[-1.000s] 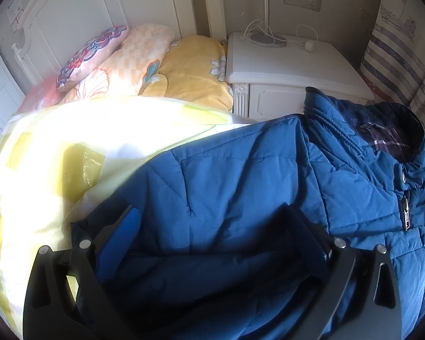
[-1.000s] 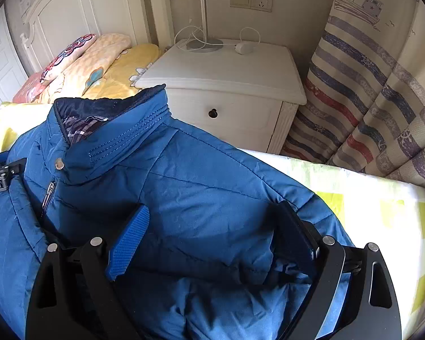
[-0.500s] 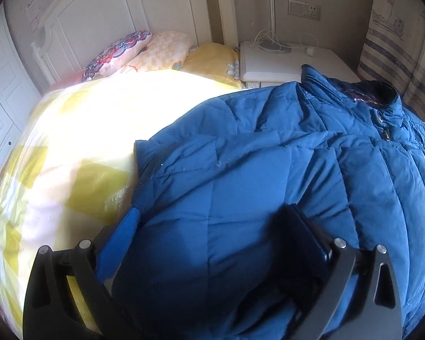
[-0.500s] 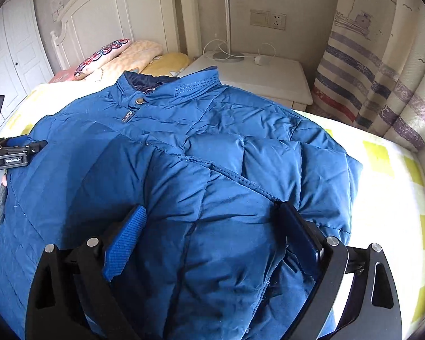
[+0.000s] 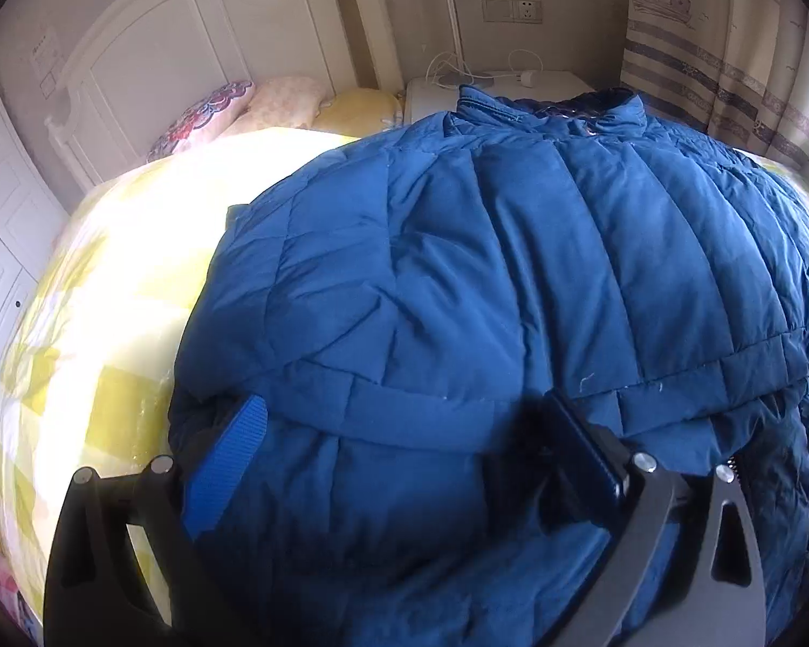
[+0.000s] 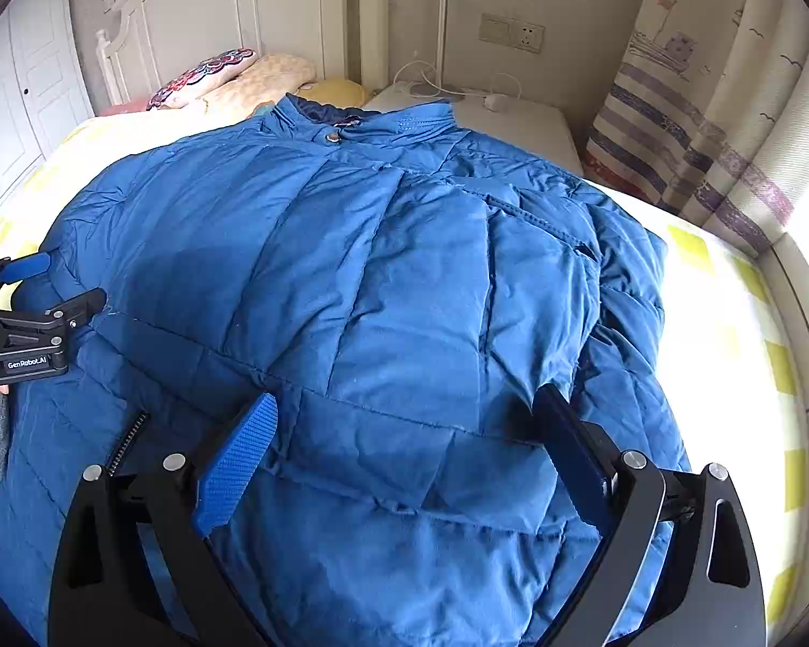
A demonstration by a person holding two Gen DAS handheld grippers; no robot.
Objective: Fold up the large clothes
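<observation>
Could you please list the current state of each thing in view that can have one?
Blue jacket: spread on the bed, collar toward the headboard, collar snap fastened.
Left tongs: open, straddling the jacket's hem.
Right tongs: open, over the hem.
Bedspread: laid flat, sunlit.
Nightstand: cable and charger on top.

A second ago both cameras sat low and close behind the collar; now they look down on the blue jacket (image 6: 383,291) from farther back. Its whole quilted front has come into sight, spread over the yellow bedspread (image 5: 108,291). The left gripper (image 5: 404,463) and right gripper (image 6: 404,453) have drawn back toward the hem.
</observation>
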